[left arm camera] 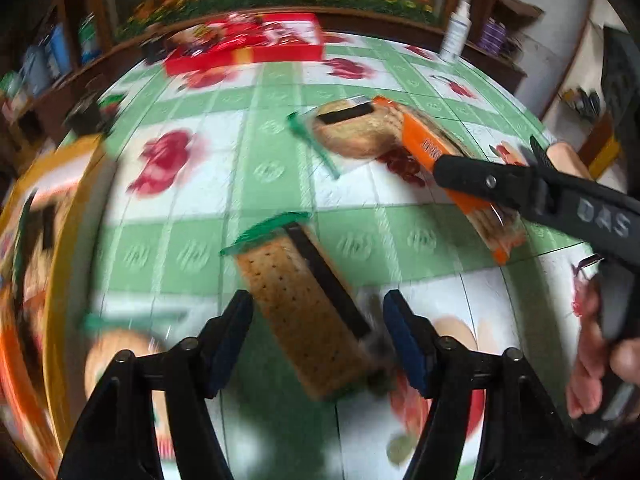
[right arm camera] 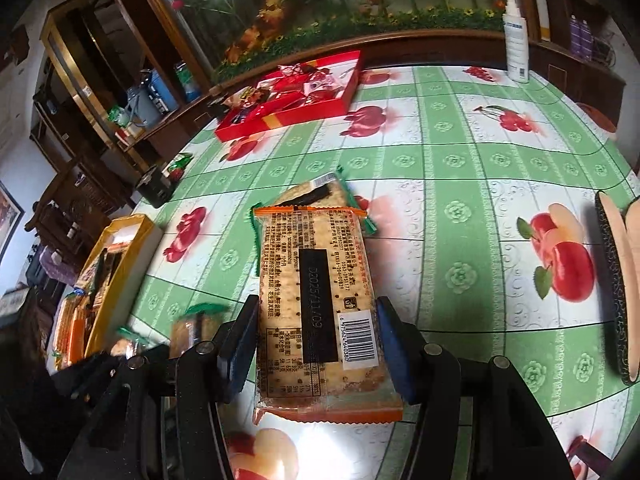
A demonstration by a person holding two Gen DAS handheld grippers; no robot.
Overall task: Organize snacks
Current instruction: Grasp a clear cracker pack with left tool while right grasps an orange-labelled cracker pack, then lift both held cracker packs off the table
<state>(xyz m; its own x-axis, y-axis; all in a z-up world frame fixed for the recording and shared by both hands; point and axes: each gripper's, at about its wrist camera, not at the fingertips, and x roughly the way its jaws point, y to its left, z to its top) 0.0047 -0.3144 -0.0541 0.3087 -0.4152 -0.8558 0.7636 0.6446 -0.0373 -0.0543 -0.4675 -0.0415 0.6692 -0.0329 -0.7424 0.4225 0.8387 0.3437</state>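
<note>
My right gripper [right arm camera: 314,344] is shut on an orange-edged cracker packet [right arm camera: 320,300] and holds it above the table; the left wrist view shows the same packet [left arm camera: 460,176] in that gripper [left arm camera: 472,172]. A green-edged cracker packet [right arm camera: 320,194] lies on the tablecloth beyond it, also visible in the left wrist view [left arm camera: 352,132]. My left gripper [left arm camera: 318,340] is open, its jaws on either side of another green-edged cracker packet [left arm camera: 304,312], not touching it. This view is motion-blurred.
A yellow box [right arm camera: 120,264] with cracker packets stands at the table's left edge. A red box [right arm camera: 288,96] of sweets stands at the far side. A white bottle [right arm camera: 516,40] stands at the far right. A round fan-like object [right arm camera: 616,292] lies at the right.
</note>
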